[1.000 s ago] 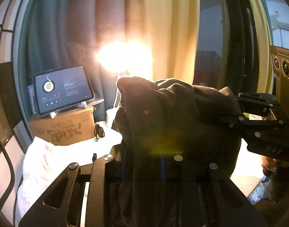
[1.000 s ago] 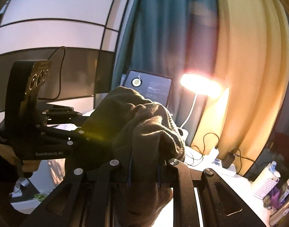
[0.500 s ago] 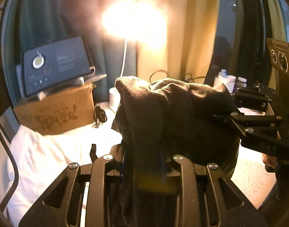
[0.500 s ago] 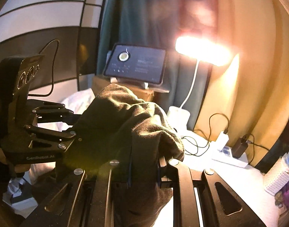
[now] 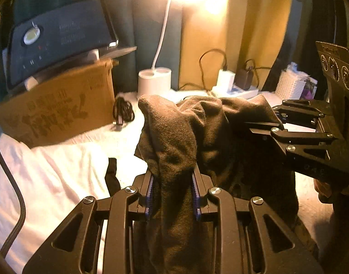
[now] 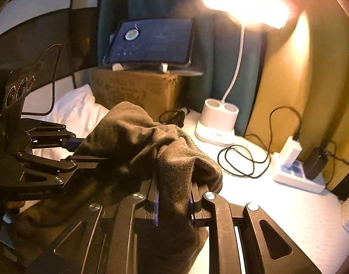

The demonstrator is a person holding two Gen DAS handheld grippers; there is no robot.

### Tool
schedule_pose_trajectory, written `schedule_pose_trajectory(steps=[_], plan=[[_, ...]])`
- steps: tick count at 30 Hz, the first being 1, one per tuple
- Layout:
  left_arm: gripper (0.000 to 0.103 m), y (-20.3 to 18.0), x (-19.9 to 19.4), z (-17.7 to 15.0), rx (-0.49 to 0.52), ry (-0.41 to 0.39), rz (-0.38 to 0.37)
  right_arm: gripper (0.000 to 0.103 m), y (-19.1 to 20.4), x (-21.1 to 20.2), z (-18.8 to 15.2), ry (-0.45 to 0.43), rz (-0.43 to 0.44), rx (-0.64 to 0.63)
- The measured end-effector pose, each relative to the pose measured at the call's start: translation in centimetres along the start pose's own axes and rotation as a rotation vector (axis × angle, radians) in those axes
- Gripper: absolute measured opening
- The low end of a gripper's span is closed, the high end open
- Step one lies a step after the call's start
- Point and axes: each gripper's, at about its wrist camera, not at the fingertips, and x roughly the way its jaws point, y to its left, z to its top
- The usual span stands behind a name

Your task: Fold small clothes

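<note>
A dark brown garment (image 5: 174, 132) hangs bunched between my two grippers above the white table. My left gripper (image 5: 173, 182) is shut on one bunched edge, with cloth spilling over and under its blue pads. In the left wrist view my right gripper (image 5: 263, 125) comes in from the right and pinches the cloth's other end. The right wrist view shows the same garment (image 6: 133, 132) clamped in my right gripper (image 6: 173, 191), and my left gripper (image 6: 83, 150) grips it from the left. The garment's lower part hangs out of sight below the fingers.
At the back stand a cardboard box (image 5: 60, 109) with a tablet (image 5: 60, 34) on it and a lit desk lamp on a white base (image 5: 154, 81). A coiled cable (image 6: 240, 159) and power strip (image 6: 295, 173) lie at the right. White bedding (image 5: 48, 173) lies at the left.
Both grippers have come down and forward with the garment still clamped. The lamp, tablet and box now sit higher and larger in both views, and more of the tabletop shows.
</note>
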Motion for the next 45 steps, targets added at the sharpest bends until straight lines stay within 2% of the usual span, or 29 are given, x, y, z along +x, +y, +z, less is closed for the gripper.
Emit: schedule_pose_trajectory(steps=[6, 10, 15, 17, 18, 19, 24, 26, 27, 30, 33, 36, 40, 43, 45], plan=[[0.027, 1.7, 3.1, -0.4, -0.07, 0.075, -0.021, 0.018, -1.7, 4.3, -1.3, 0.073, 0.04, 0.056], [0.03, 2.5, 4.7, -0.9, -0.105, 0.137, -0.019, 0.019, -3.5, 7.4, -2.5, 0.158, 0.104, 0.175], [0.032, 3.2, 4.9, -0.8, -0.136, 0.169, -0.037, 0.037, -5.6, 8.4, -3.0, 0.199, 0.185, 0.306], [0.033, 3.2, 5.2, -0.6, -0.128, 0.185, -0.033, 0.055, -6.8, 8.8, -2.8, 0.204, 0.226, 0.359], [0.033, 3.3, 5.3, -0.4, -0.128, 0.191, -0.033, 0.071, -7.2, 8.9, -2.7, 0.203, 0.236, 0.378], [0.033, 3.3, 5.4, -0.2, -0.129, 0.199, -0.035, 0.073, -7.7, 9.1, -2.5, 0.194, 0.245, 0.396], [0.04, 4.1, 5.4, 0.4, -0.13, 0.197, -0.038, 0.073, -9.6, 9.6, -1.0, 0.13, 0.236, 0.432], [0.041, 4.9, 5.7, 0.4, -0.148, 0.195, -0.021, 0.063, -9.7, 10.5, -0.7, 0.146, 0.205, 0.402], [0.047, 5.4, 5.8, 0.5, -0.16, 0.194, -0.018, 0.058, -9.7, 10.9, -0.7, 0.161, 0.182, 0.386], [0.055, 6.0, 5.8, 0.3, -0.162, 0.183, 0.02, 0.056, -9.0, 11.3, -1.1, 0.181, 0.101, 0.303], [0.055, 5.4, 5.7, 0.3, -0.132, 0.176, 0.059, 0.056, -8.8, 10.7, -1.6, 0.194, -0.004, 0.251], [0.055, 4.6, 5.0, 0.4, -0.088, 0.152, 0.133, 0.056, -9.4, 10.1, -2.2, 0.193, -0.046, 0.264], [0.055, 5.0, 3.6, 0.3, -0.094, 0.122, 0.211, 0.056, -9.2, 8.7, -2.7, 0.189, -0.08, 0.247], [0.055, 5.2, 2.5, 0.0, -0.113, 0.115, 0.214, 0.056, -8.7, 7.4, -2.9, 0.18, -0.097, 0.239], [0.055, 4.6, 1.6, -0.4, -0.123, 0.106, 0.179, 0.056, -8.3, 6.5, -3.1, 0.175, -0.103, 0.24]])
